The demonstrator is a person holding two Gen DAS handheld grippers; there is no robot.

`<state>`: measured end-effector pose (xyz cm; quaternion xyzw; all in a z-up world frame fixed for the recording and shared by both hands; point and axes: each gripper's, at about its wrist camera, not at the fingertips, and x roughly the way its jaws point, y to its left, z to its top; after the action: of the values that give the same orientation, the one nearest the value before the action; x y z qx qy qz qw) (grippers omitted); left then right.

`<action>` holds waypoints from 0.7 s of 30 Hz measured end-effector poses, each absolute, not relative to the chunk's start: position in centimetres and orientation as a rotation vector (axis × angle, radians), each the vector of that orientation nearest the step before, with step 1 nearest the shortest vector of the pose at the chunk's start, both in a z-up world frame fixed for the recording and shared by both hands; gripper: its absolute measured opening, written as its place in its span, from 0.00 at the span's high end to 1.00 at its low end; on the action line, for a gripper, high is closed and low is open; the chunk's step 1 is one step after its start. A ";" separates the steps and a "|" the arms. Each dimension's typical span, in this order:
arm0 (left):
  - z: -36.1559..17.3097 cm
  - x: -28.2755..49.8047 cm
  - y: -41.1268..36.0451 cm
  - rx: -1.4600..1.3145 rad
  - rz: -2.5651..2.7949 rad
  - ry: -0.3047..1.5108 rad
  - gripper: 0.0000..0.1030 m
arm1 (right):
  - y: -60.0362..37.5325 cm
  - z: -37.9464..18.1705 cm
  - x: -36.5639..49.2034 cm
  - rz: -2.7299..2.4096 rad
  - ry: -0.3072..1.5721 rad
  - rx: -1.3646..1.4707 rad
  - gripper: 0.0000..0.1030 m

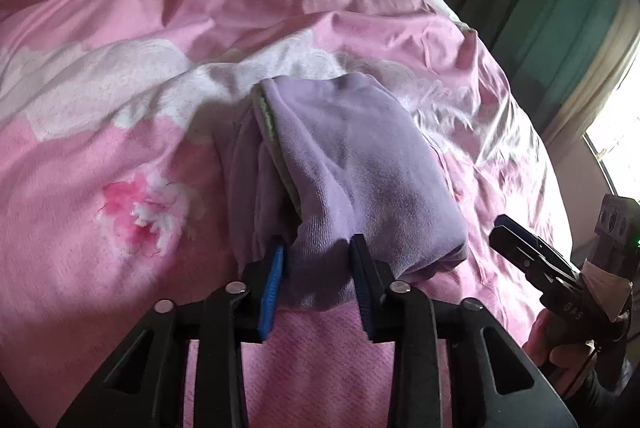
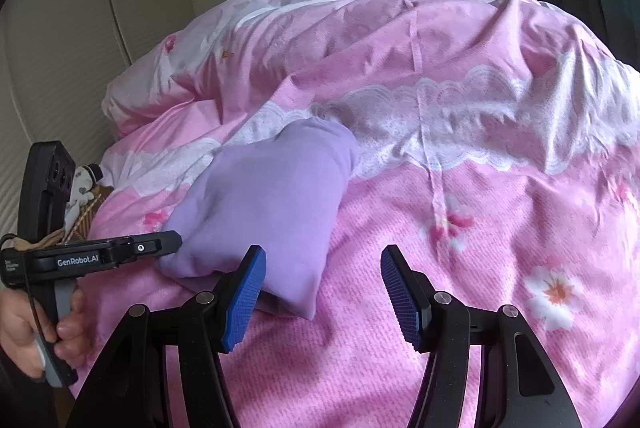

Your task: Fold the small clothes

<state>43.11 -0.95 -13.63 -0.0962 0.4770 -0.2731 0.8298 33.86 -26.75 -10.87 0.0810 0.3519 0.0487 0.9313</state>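
A folded lilac garment (image 1: 344,172) lies on the pink bed cover; it also shows in the right wrist view (image 2: 272,204). My left gripper (image 1: 318,260) has its blue-padded fingers around the garment's near corner, with cloth bunched between them. In the right wrist view the left gripper (image 2: 176,242) touches the garment's left edge. My right gripper (image 2: 322,286) is open and empty, just at the garment's near right edge, above the cover. It appears at the right edge of the left wrist view (image 1: 504,228).
The pink floral quilt (image 2: 460,108) with a white lace band covers the bed and is rumpled at the back. A pale wardrobe (image 2: 80,28) stands left, green curtains (image 1: 560,8) right. A small soft toy (image 2: 86,184) sits at the bed's left side.
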 end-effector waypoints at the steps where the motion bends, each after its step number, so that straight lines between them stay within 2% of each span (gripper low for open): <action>1: -13.6 42.9 -0.6 -0.210 -0.563 1.008 0.71 | -26.9 -10.9 33.8 0.097 0.721 0.167 0.42; 3: -13.8 42.2 0.6 -0.228 -0.521 0.997 0.76 | -27.1 -10.8 33.7 0.093 0.721 0.168 0.42; 5: -14.5 41.4 2.0 -0.252 -0.452 0.998 0.86 | -27.3 -10.8 33.7 0.089 0.719 0.169 0.42; 6: -14.8 41.2 2.4 -0.261 -0.436 1.000 0.88 | -27.3 -10.9 33.6 0.088 0.719 0.168 0.42; 12: -14.2 40.1 2.3 -0.269 -0.444 0.974 0.86 | -27.1 -11.0 33.8 0.102 0.725 0.173 0.42; 13: -13.8 39.9 2.2 -0.265 -0.431 0.962 0.74 | -27.0 -10.6 33.7 0.114 0.714 0.170 0.42; 14: -13.3 39.5 2.2 -0.262 -0.418 0.946 0.47 | -26.9 -10.3 33.6 0.124 0.707 0.165 0.42; 16: -12.1 38.7 2.0 -0.274 -0.388 0.894 0.20 | -26.9 -9.6 33.7 0.155 0.692 0.164 0.42; 17: -11.5 38.3 2.0 -0.280 -0.378 0.873 0.20 | -27.0 -9.4 33.8 0.167 0.689 0.173 0.41; 21: -10.8 37.6 1.0 -0.285 -0.325 0.853 0.17 | -28.7 -8.5 34.8 0.232 0.682 0.281 0.24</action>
<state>37.61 1.02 -10.78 -0.1369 0.4102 -0.1563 0.8880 34.75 -28.66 -8.49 0.1370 0.3325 0.1130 0.9262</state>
